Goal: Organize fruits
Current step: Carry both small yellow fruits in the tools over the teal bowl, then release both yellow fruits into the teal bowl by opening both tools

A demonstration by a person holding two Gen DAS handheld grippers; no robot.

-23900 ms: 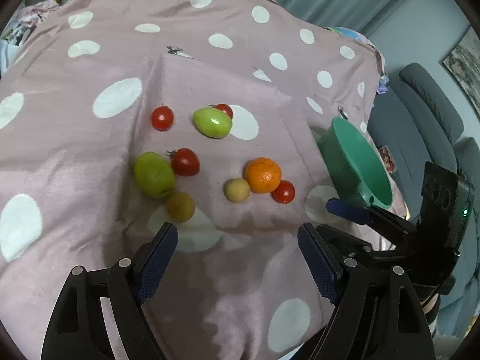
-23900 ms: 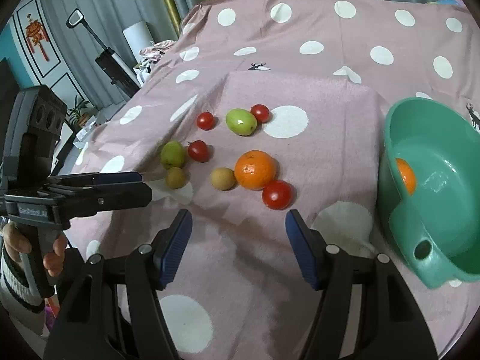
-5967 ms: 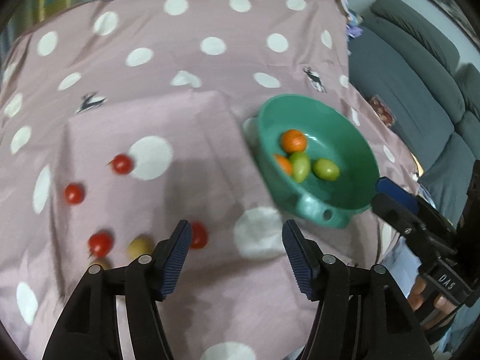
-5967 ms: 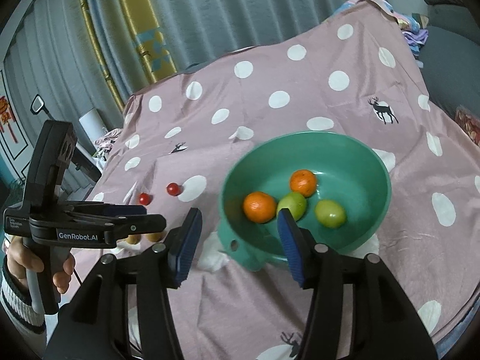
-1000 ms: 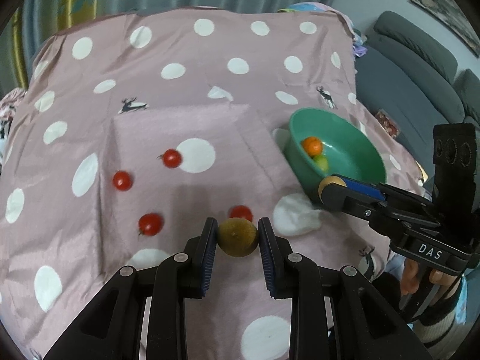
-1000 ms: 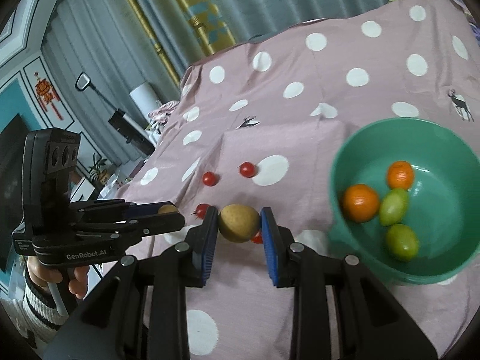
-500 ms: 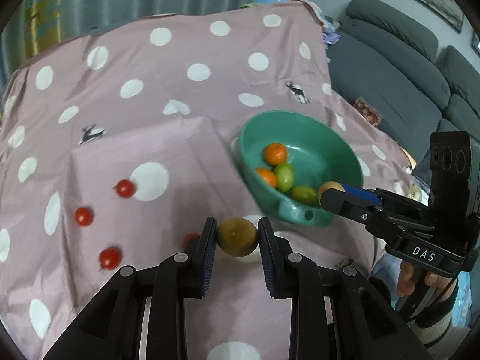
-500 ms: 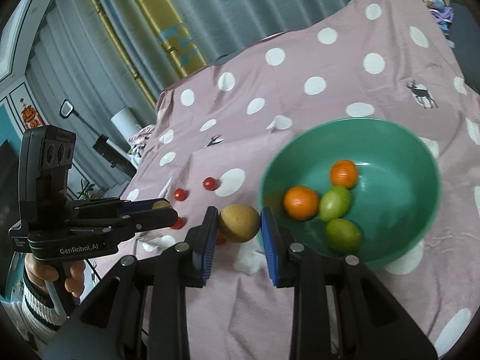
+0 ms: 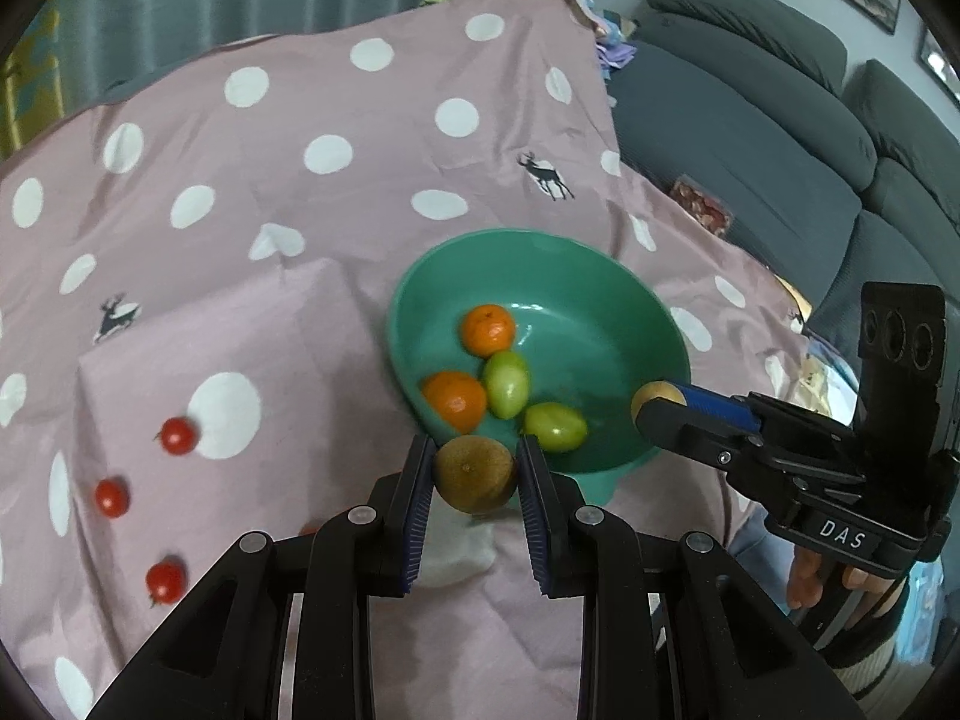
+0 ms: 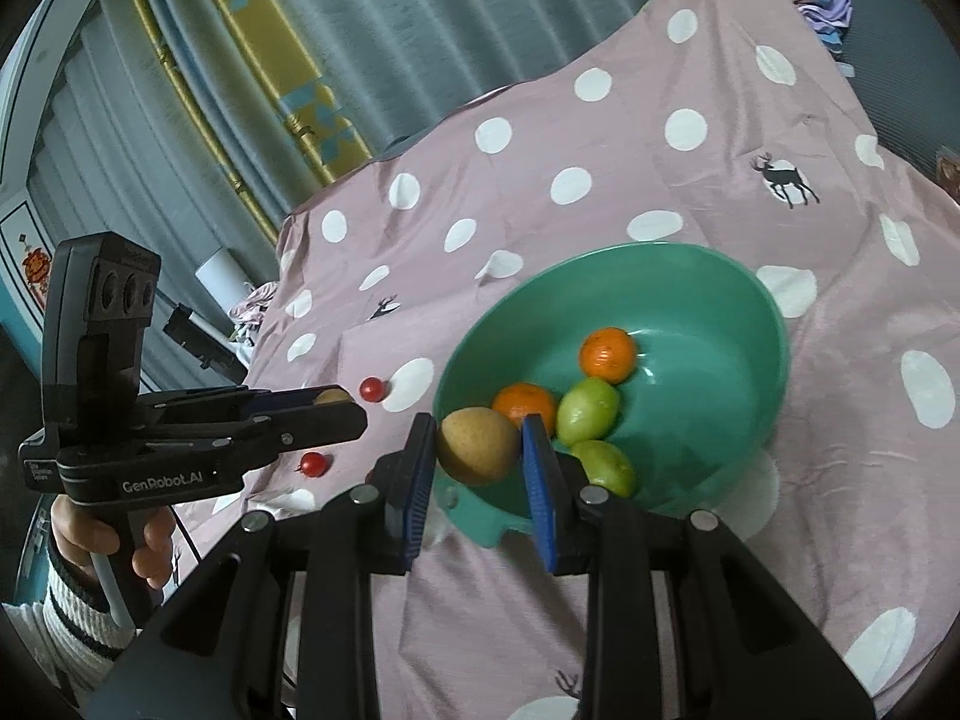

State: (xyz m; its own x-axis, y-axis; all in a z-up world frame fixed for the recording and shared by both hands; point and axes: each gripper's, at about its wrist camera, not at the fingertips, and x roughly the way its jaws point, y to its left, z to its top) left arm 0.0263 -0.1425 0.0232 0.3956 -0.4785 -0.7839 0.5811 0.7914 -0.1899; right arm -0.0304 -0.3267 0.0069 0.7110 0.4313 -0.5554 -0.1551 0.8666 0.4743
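Observation:
My left gripper [image 9: 475,474] is shut on a brown kiwi [image 9: 475,473] and holds it above the near rim of the green bowl [image 9: 600,264]. My right gripper [image 10: 478,447] is shut on a tan round fruit [image 10: 478,445], above the bowl's [image 10: 750,294] near left rim. The bowl holds two oranges [image 9: 488,330] [image 9: 455,399] and two green fruits [image 9: 507,383] [image 9: 555,426]. The right gripper also shows in the left wrist view [image 9: 660,402], and the left gripper in the right wrist view [image 10: 336,405].
Three cherry tomatoes [image 9: 178,435] [image 9: 111,498] [image 9: 164,581] lie on the pink polka-dot cloth [image 9: 288,312] left of the bowl; a fourth is partly hidden behind my left fingers. A grey sofa [image 9: 750,120] stands beyond the table's right edge. Curtains hang behind.
Both grippers have moved closer to the bowl with their fruit still held. The bowl now fills more of both views.

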